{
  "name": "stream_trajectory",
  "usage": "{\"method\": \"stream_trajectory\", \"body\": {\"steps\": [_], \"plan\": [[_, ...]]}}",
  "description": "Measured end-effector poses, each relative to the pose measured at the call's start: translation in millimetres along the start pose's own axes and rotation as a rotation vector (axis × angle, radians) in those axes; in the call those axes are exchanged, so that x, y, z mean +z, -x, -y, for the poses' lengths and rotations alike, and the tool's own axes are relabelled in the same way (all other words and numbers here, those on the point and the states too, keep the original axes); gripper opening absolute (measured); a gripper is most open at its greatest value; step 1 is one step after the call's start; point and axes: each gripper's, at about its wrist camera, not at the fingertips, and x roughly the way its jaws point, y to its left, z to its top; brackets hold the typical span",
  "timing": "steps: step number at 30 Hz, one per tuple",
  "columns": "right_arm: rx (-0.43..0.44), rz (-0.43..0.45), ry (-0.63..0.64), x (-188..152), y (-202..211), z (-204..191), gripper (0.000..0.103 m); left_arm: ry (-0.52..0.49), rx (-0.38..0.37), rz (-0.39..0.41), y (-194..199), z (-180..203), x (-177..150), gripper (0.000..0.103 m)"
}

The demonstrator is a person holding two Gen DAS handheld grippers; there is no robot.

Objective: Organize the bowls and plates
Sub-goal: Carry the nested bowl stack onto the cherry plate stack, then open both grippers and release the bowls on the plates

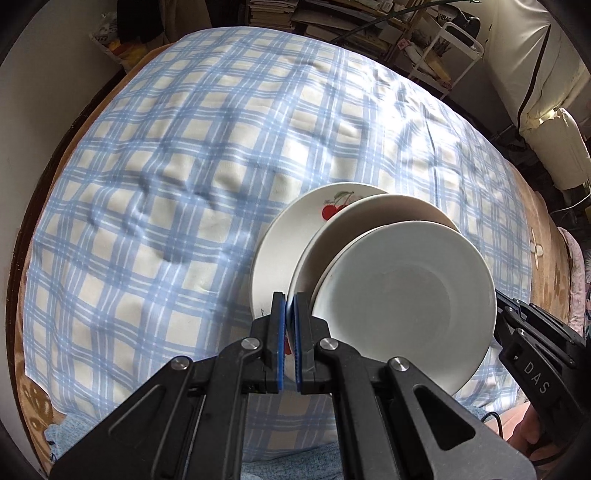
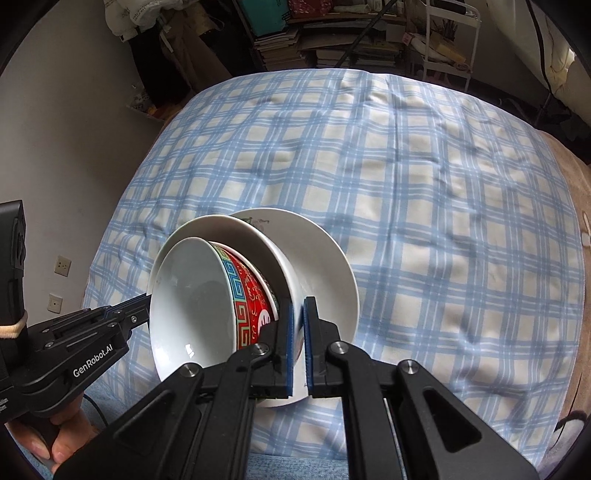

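Observation:
A stack of dishes is held above a blue plaid cloth (image 1: 177, 184). At the bottom is a white plate with a cherry print (image 1: 280, 243), on it a white bowl (image 1: 332, 236), and inside that a bowl with a red patterned outside (image 2: 255, 295) and a white inside (image 1: 406, 295). My left gripper (image 1: 290, 306) is shut on the plate's rim on the left side. My right gripper (image 2: 298, 310) is shut on the plate (image 2: 332, 273) at the opposite rim. The stack looks tilted in both views.
The plaid cloth (image 2: 424, 184) covers a bed-like surface with a brown blanket edge (image 1: 546, 236). Book stacks and shelves (image 2: 332, 33) and a white metal rack (image 1: 454, 55) stand beyond the far edge. A wall with sockets (image 2: 61, 266) is on the left.

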Motion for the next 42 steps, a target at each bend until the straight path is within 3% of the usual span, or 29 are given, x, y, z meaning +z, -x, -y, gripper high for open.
{"method": "stream_trajectory", "body": {"steps": [7,17,20,27,29,31,32,35,37,42], "plan": [[0.084,-0.039,-0.063,-2.7,-24.5,10.7,0.008,-0.012,0.057,-0.003,-6.7,-2.1,0.4,0.001],[0.083,-0.060,-0.054,4.6,-28.6,12.4,0.008,-0.051,0.051,0.043,-2.0,0.0,3.8,0.006],[0.092,-0.029,-0.057,6.4,-20.9,14.4,0.008,-0.052,0.038,0.089,12.5,-2.2,5.1,0.011],[0.088,0.015,-0.067,6.5,-1.7,17.4,0.017,-0.046,0.081,0.104,18.3,-5.7,-2.8,0.015],[0.075,0.026,-0.055,2.6,4.6,15.5,0.027,-0.048,0.096,0.127,25.1,-7.2,-7.2,0.019],[0.048,0.065,-0.042,-1.9,16.0,14.5,0.049,-0.068,0.140,0.166,34.7,-6.3,-12.7,0.025],[0.043,0.087,-0.036,-4.4,22.6,14.1,0.054,-0.078,0.160,0.186,39.5,-5.7,-15.5,0.032],[0.073,0.146,-0.015,-11.5,43.9,13.9,0.058,-0.103,0.201,0.254,55.7,-2.7,-23.8,0.049],[0.095,0.186,-0.004,-16.1,57.9,13.7,0.069,-0.113,0.231,0.304,67.9,-0.9,-29.2,0.054],[0.114,0.304,0.037,-30.1,95.0,11.4,0.082,-0.110,0.266,0.442,101.1,-0.2,-44.3,0.068]]}}
